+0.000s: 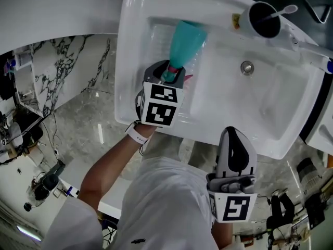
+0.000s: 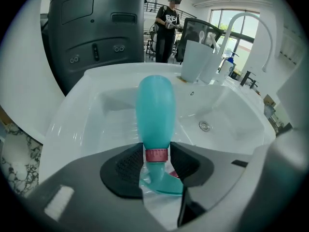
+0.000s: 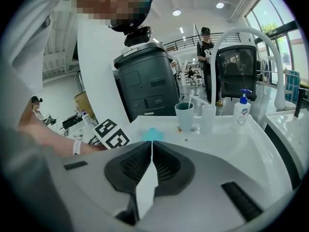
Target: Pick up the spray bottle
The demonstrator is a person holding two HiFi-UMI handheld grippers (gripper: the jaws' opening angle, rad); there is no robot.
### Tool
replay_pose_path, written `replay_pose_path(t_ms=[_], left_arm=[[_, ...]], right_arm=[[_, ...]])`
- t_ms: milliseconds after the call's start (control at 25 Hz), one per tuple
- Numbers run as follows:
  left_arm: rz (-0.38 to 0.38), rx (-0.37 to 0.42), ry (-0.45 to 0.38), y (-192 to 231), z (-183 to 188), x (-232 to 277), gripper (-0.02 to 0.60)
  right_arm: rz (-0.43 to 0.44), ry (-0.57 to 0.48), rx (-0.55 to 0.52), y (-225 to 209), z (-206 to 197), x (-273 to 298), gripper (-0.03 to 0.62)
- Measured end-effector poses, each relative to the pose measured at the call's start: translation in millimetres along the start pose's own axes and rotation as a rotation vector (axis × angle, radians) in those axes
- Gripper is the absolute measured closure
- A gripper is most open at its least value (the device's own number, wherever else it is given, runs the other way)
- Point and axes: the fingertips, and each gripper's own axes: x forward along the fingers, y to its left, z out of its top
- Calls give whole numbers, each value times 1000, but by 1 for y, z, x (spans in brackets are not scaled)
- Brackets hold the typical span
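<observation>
A teal spray bottle point(image 1: 184, 43) lies on its side in the shallow left part of the white sink point(image 1: 270, 103), base pointing away from me. In the left gripper view the spray bottle point(image 2: 154, 110) fills the middle, its red collar point(image 2: 156, 154) and teal spray head nearest the camera. My left gripper point(image 1: 169, 74) is down over that neck. The left gripper point(image 2: 157, 153) is open, a pad on each side of the collar, close but not pressing. My right gripper point(image 1: 235, 134) hangs in front of the sink, away from the bottle. The right gripper point(image 3: 152, 144) is shut on nothing.
A dark cup point(image 1: 264, 19) with a toothbrush stands on the sink's far rim, a drain point(image 1: 247, 67) in the right bowl. A white curved faucet point(image 3: 241, 33) and a soap pump bottle point(image 3: 241, 111) are at the right. A black bin point(image 2: 96, 28) stands behind the sink.
</observation>
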Motion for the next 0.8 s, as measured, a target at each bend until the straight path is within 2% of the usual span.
replay_pose_path(t_ms=[160,400,600,800], left_arm=[[15,31,21,0,-3,5,419],[23,48,6,0,-4,3,430],[-13,5,-15,-1,-1,-1,431],[-26,-13,-70,-7,8,-18,435]], right_arm=[[5,-2,-2,1,1,1,586],[7,-14,1,2,4,-1,586],[1,-23,0,4,6,-7,586],[-8,-43,-8,3,11,-19,586]])
